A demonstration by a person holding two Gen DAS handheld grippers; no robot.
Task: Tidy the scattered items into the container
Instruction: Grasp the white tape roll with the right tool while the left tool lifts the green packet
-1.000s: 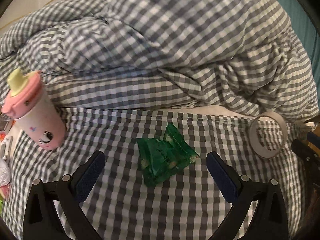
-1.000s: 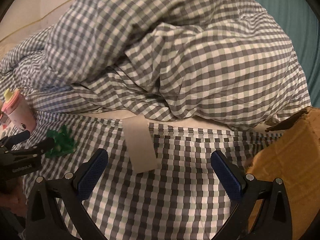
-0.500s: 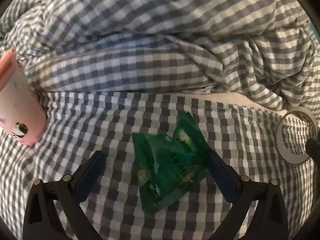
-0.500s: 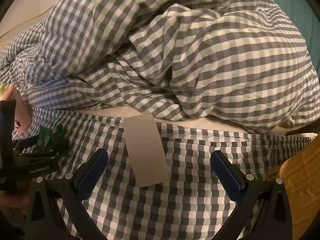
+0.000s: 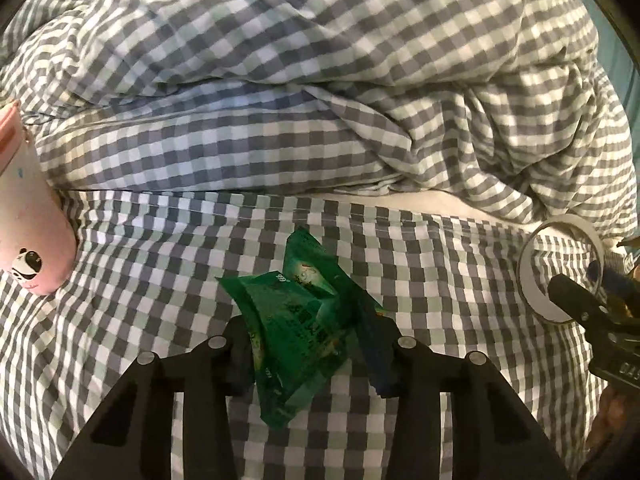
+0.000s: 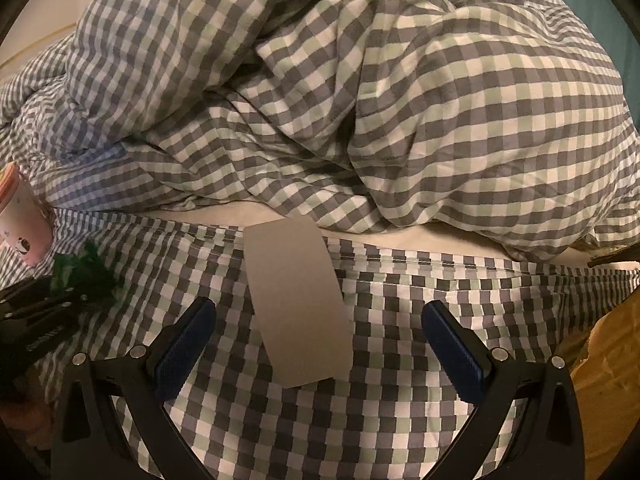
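Bed: a checked sheet [image 5: 420, 280] with a heaped checked duvet [image 5: 320, 80] behind; the scattered items lie on the sheet.
Container: a brown cardboard box [image 6: 600, 352] shows at the right edge of the right wrist view.
Step in hand: picking up the green packet [image 5: 296, 320], which sits mid-sheet.
Left gripper [image 5: 308, 340]: jaws have just been closing and now pinch the green packet between the pads, part-way shut.
Right gripper [image 6: 320, 344]: jaws spread wide, empty, straddling the tape roll [image 6: 298, 304].
Next move: likely lift the packet clear and carry it right toward the box.
Change: a second ago the packet lay untouched between wide left jaws; both grippers sit closer to their items now.
Bystander: a pink cup [image 5: 28, 240] lies at left.
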